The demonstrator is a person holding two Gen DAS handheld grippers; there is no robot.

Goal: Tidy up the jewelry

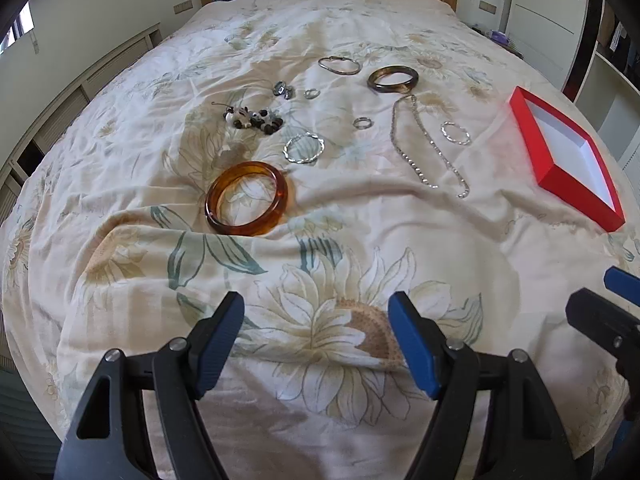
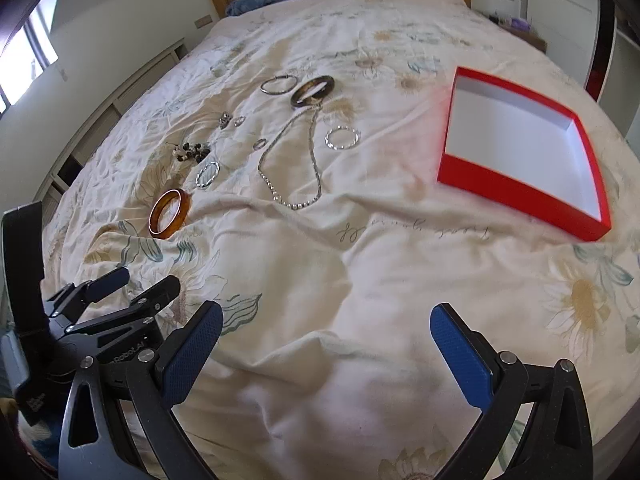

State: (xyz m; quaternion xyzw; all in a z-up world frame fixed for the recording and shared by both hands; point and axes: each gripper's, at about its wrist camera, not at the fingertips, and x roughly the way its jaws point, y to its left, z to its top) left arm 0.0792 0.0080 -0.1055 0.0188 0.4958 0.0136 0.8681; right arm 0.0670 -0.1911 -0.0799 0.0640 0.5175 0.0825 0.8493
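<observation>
Both claws, left claw (image 1: 316,344) and right claw (image 2: 326,352), hover spread wide and empty above the bed (image 1: 320,420); jewelry, including an amber bangle (image 1: 247,198), lies at 12 o'clock, red box (image 2: 520,152) at 1 o'clock.

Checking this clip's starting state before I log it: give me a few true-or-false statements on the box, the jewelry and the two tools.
1. The red box is empty. True.
2. The amber bangle already lies inside the box. False: it lies on the bedspread, far to the left of the box.
3. Both the left tool and the right tool are open and hold nothing. True.
4. The silver chain necklace is hanging from the right tool. False: it lies spread on the bedspread.
5. The dark bangle lies farther up the bed than the amber one. True.
</observation>
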